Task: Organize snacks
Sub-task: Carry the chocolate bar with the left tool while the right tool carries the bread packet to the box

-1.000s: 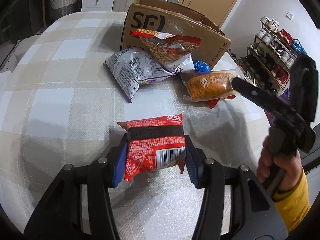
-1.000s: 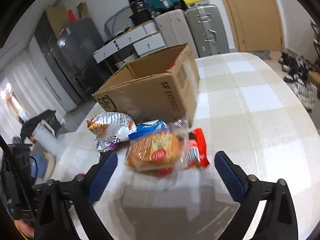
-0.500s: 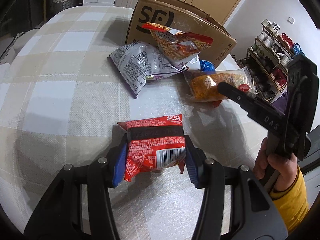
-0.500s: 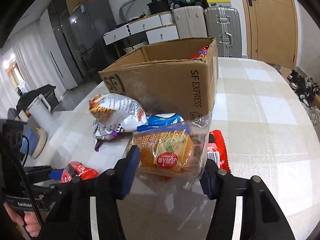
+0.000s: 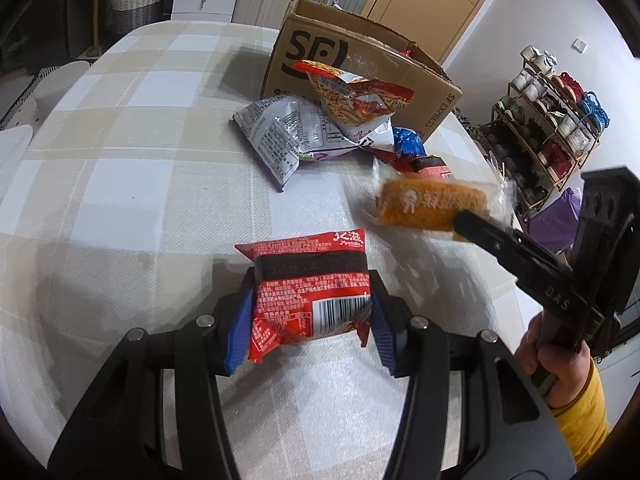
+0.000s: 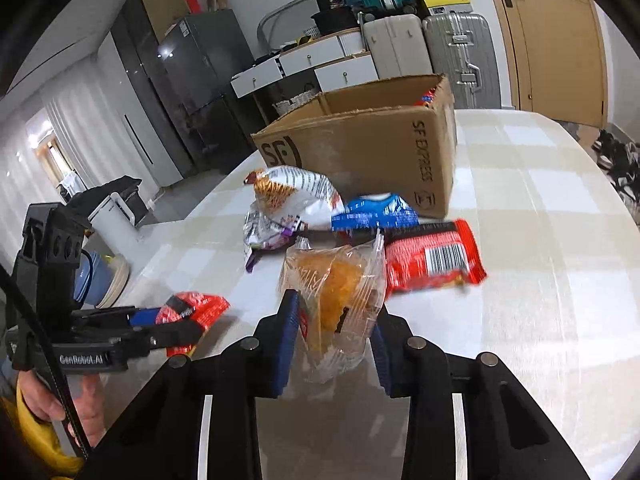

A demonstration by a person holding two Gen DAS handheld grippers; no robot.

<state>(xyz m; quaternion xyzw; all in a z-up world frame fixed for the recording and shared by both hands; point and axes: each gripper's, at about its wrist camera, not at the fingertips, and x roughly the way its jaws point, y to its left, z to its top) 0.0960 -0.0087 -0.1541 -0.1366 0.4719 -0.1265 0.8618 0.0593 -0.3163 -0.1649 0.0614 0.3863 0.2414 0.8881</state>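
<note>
The left gripper is squeezed on a red snack pack; the pack sits between its 2 blue pads, sticking out toward 12 o'clock, low over the checked table. The right gripper has its jaws pressed on a clear bag with an orange cake inside. In the left view that bag hangs at 2 o'clock from the red pack, off the table. Farther on, at 12 o'clock, lie a silver chip bag, a noodle snack bag, a blue pack and another red pack. Behind them stands an open cardboard box. A hand in a yellow sleeve holds the right tool.
</note>
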